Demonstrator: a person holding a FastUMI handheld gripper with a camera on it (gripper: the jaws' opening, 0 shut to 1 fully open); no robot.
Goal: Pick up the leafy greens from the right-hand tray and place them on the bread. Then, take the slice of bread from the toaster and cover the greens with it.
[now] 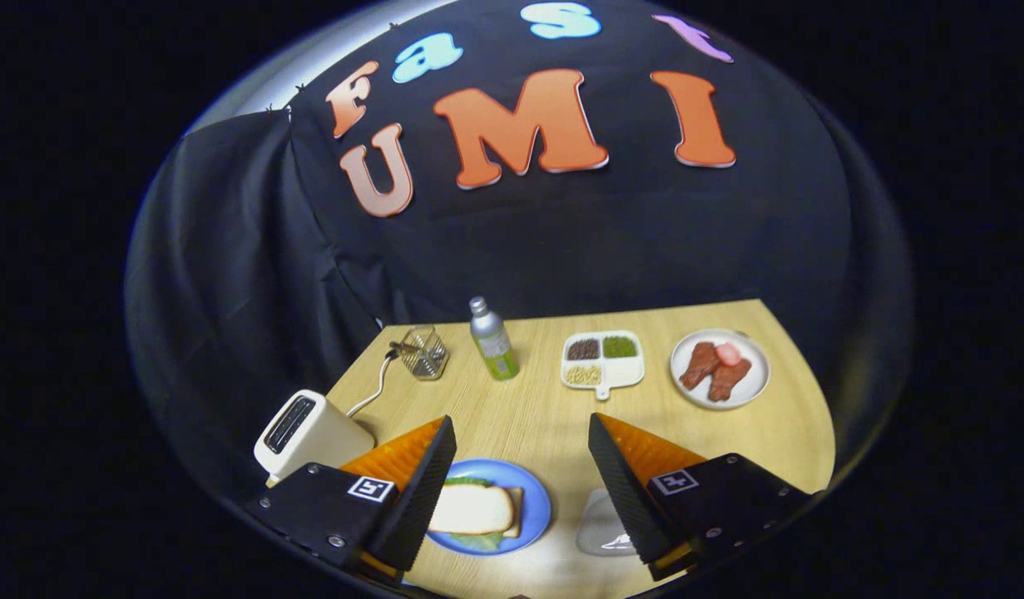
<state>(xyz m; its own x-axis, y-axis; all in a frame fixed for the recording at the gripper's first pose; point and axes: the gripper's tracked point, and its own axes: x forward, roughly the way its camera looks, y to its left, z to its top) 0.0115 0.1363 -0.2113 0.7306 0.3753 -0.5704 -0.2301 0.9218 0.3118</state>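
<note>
The tool (521, 453) hangs spread wide, holding nothing. The top bread (470, 509) covers the greens (477, 541) on the blue plate (535, 499), between the fingers toward seven o'clock; toaster (308, 433) at nine o'clock.

The table (553, 424) looks like pale wood with a smooth, matt top. The toaster (308, 433) has a smooth, slightly shiny shell, like plastic. The bottle (492, 339) has a shiny metal top. The little basket (422, 353) in the upper left of the table is thin wire. The blue plate (535, 503) is smooth and glossy. The open tongs (520, 474) have rough, ridged inner faces. The bread (472, 509) looks soft and matt
</note>
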